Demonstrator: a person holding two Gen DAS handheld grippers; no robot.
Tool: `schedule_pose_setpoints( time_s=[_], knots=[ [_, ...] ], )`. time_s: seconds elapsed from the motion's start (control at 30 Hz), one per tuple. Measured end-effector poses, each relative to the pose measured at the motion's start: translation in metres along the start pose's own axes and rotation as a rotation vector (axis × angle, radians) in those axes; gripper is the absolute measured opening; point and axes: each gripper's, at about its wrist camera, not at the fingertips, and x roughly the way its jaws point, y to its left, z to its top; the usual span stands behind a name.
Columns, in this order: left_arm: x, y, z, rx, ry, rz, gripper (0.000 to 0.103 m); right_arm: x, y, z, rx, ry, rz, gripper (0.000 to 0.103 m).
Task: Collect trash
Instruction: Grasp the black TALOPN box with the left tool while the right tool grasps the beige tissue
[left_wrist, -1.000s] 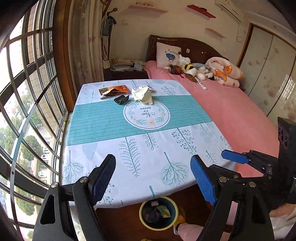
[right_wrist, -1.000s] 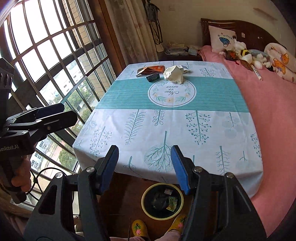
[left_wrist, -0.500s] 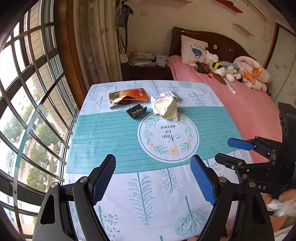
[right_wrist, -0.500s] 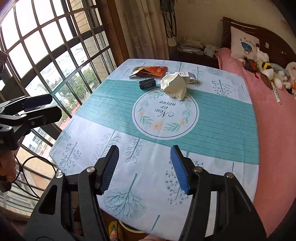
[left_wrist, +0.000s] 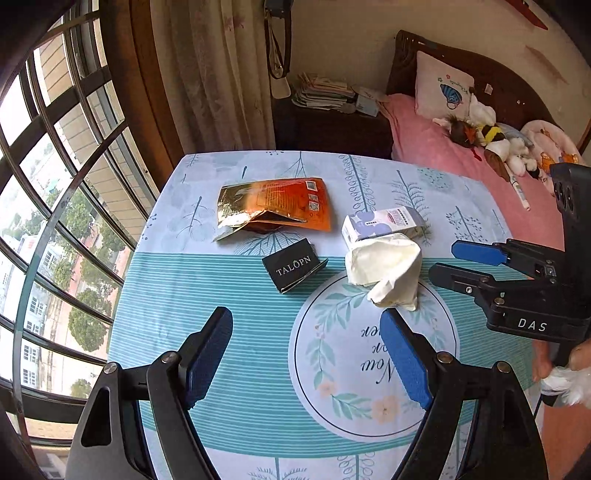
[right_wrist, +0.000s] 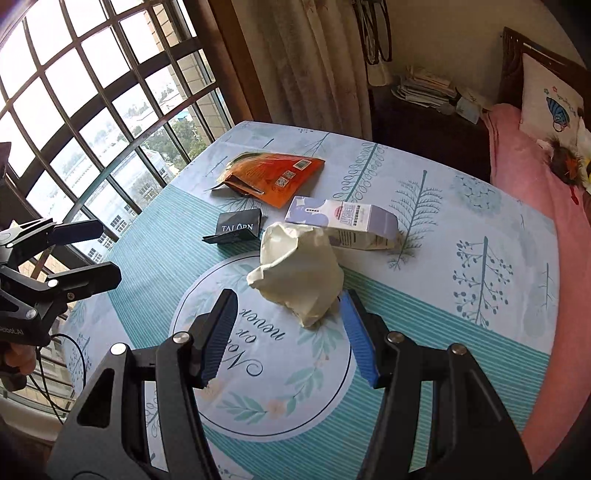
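Four pieces of trash lie together on the table (left_wrist: 229, 332), toward its far end. The snack bag (left_wrist: 275, 208) lies farthest back by the window (left_wrist: 55, 206). The small box (left_wrist: 293, 269) sits just before it. The carton (left_wrist: 382, 221) lies to the right, the crumpled paper (left_wrist: 386, 271) touching its near side. The bed (left_wrist: 461, 177) runs along the table's right.

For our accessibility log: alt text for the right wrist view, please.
The right tongs hang open just short of a crumpled cream paper bag on a teal leaf-print tablecloth. Behind it lie a lilac carton, a black box and an orange pouch; the left tongs are at the left edge.
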Motion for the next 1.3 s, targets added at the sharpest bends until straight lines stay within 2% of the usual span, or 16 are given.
schedule_pose_setpoints(
  time_s=[0.17, 0.3, 0.57, 0.77, 0.9, 0.97, 1.03, 1.13, 1.3],
  knots=[
    [0.038, 0.002, 0.015, -0.001, 0.035, 0.020, 0.084, 0.039, -0.013, 0.020, 0.033, 0.030, 0.038, 0.055],
    [0.061, 0.000, 0.019, 0.020, 0.061, 0.024, 0.077, 0.066, -0.018, 0.021, 0.044, 0.085, 0.044, 0.052],
    [0.106, -0.011, 0.028, 0.080, 0.120, 0.034, 0.063, 0.071, -0.021, 0.012, 0.096, 0.070, 0.082, 0.050],
    [0.138, -0.014, 0.037, 0.097, 0.170, 0.039, 0.050, 0.065, -0.024, 0.005, 0.107, 0.069, 0.088, 0.049],
    [0.156, -0.015, 0.040, 0.101, 0.209, 0.046, 0.032, 0.063, -0.025, 0.002, 0.108, 0.066, 0.094, 0.049],
    [0.159, -0.015, 0.040, 0.101, 0.213, 0.047, 0.026, 0.062, -0.026, 0.000, 0.114, 0.063, 0.097, 0.049],
    [0.158, -0.016, 0.040, 0.102, 0.204, 0.039, 0.015, 0.061, -0.027, -0.002, 0.121, 0.058, 0.101, 0.049],
    [0.153, -0.018, 0.038, 0.103, 0.194, 0.021, 0.004, 0.060, -0.029, -0.004, 0.135, 0.055, 0.107, 0.048],
    [0.135, -0.024, 0.030, 0.104, 0.166, -0.004, 0.002, 0.054, -0.025, -0.011, 0.141, 0.051, 0.101, 0.048]
  ],
)
